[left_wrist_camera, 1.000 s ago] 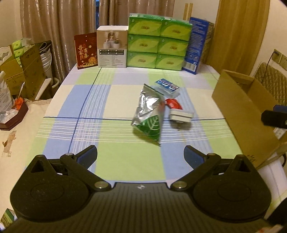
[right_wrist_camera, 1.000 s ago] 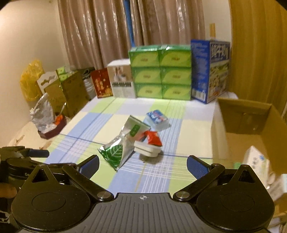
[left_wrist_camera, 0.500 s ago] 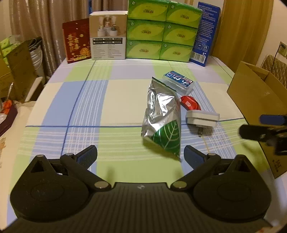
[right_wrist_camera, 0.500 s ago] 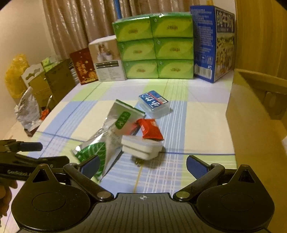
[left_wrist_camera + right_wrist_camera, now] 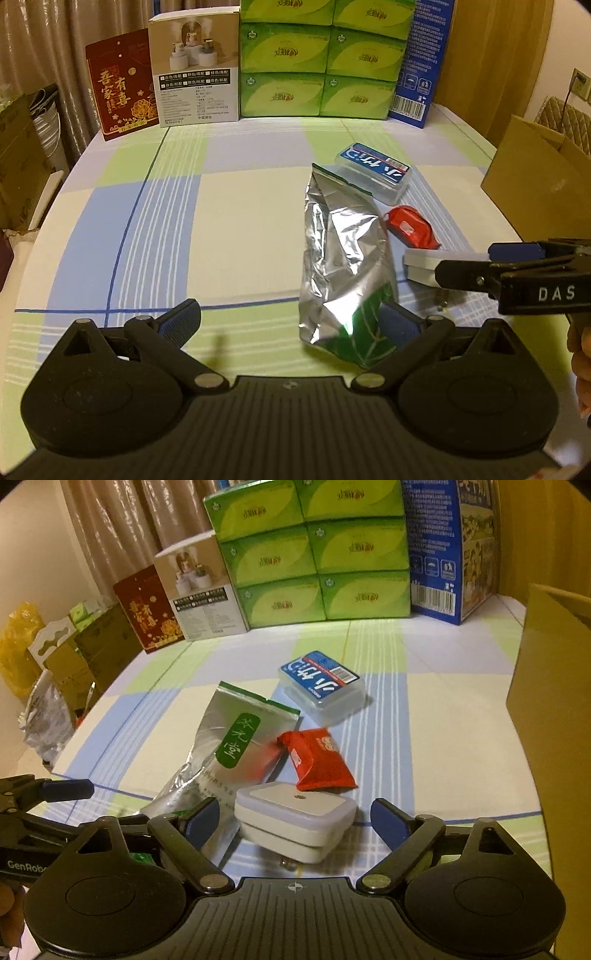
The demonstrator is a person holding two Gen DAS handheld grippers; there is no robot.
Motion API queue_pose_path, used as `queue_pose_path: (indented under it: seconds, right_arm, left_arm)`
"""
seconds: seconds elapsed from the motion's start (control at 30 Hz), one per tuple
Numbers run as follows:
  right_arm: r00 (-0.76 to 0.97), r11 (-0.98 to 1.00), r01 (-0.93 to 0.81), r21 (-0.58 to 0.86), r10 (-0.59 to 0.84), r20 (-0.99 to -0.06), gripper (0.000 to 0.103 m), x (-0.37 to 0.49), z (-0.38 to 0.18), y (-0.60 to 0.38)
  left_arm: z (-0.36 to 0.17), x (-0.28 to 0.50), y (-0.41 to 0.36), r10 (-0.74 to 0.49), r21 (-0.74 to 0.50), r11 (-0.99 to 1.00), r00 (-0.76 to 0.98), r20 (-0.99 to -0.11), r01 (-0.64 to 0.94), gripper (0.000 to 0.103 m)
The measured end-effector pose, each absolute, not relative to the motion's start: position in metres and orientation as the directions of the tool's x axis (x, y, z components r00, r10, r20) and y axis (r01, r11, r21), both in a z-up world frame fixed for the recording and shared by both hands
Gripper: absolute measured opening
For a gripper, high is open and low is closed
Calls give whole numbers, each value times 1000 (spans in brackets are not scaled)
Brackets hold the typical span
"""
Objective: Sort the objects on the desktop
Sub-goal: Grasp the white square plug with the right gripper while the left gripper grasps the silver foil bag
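A silver foil bag with a green leaf print (image 5: pixel 341 258) lies mid-table; it also shows in the right wrist view (image 5: pixel 225 753). Beside it lie a red packet (image 5: pixel 410 226) (image 5: pixel 317 760), a white plug adapter (image 5: pixel 295 818) (image 5: pixel 419 264) and a clear box with a blue label (image 5: pixel 375 171) (image 5: pixel 319 688). My left gripper (image 5: pixel 290 321) is open, its right finger at the bag's near corner. My right gripper (image 5: pixel 295 818) is open, its fingers on either side of the white adapter.
An open cardboard box (image 5: pixel 539 173) (image 5: pixel 554 701) stands at the table's right edge. Green tissue packs (image 5: pixel 317 59), a blue carton (image 5: pixel 424 62), a white box (image 5: pixel 197 70) and a red card (image 5: pixel 120 85) line the back edge. Boxes and bags stand off the left side.
Both grippers have moved forward and lower toward the pile. The right gripper now straddles the white adapter; the left gripper's right finger has reached the foil bag.
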State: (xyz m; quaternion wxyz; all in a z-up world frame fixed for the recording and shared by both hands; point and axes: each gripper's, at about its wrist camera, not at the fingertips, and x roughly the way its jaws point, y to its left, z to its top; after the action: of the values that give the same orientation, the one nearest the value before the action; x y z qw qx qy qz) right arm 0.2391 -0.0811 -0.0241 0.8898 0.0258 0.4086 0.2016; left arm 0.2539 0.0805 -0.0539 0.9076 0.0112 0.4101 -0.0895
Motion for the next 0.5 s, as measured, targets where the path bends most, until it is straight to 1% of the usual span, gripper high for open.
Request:
queue_pose_path:
  seconds: [0.07, 0.1, 0.17, 0.3, 0.5]
  right_arm:
    - [578, 921, -334, 202, 369, -728, 81, 242, -28, -78]
    - [573, 920, -336, 202, 370, -732, 77, 244, -29, -78]
    - [569, 919, -339, 200, 370, -734, 73, 244, -30, -79]
    - [573, 924, -346, 166, 348, -742, 69, 242, -26, -82]
    - [586, 927, -366, 85, 300, -752, 69, 236, -21, -90]
  left_arm:
    - [-57, 258, 82, -158, -60, 983, 643, -749, 172, 100]
    - [-58, 260, 82, -161, -62, 983, 640, -752, 174, 100]
    - [-60, 262, 83, -166, -67, 982, 635, -755, 176, 100]
    - [-61, 266, 82, -178, -79, 980, 633, -753, 181, 100]
    - [-62, 278, 67, -212, -89, 971, 624, -752, 222, 100]
